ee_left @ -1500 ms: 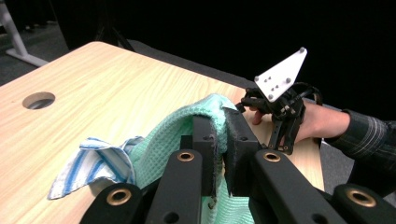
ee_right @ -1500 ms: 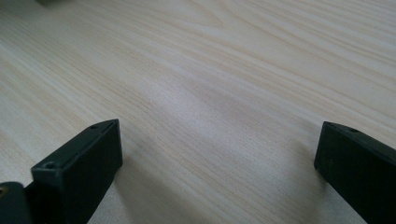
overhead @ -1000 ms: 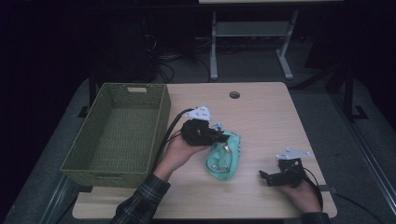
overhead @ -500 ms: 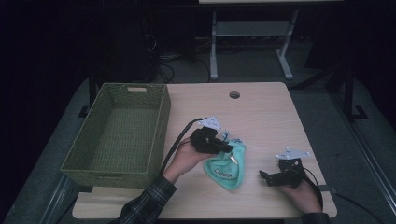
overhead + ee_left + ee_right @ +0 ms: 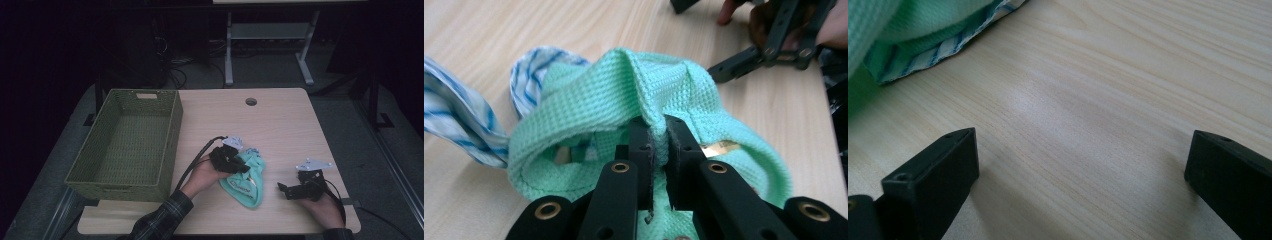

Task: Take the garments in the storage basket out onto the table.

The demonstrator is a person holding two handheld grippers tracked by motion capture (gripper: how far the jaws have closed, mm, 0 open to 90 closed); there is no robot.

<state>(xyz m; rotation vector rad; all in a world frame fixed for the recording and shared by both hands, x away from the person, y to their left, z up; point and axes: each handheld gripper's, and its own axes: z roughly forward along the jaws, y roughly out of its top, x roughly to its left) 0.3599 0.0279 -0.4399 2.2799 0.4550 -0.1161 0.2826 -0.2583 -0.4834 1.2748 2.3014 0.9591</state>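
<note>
Pale wooden counter (image 5: 280, 125) is carrying a mint-green cloth (image 5: 247, 182) just right of the wicker basket (image 5: 125, 142); left gripper (image 5: 658, 145) is pinching its raised fold, right gripper (image 5: 292, 190) is resting nearby, jaws spread.

Two hands on the table, one gripper busy, one idle.

The left gripper (image 5: 239, 166), near the table's (image 5: 280, 125) middle, has its jaws pinched tight on a fold of the green cloth (image 5: 246, 186). The right gripper (image 5: 286, 189) rests by the table's near right corner, jaws spread wide, pointing toward the cloth.
</note>
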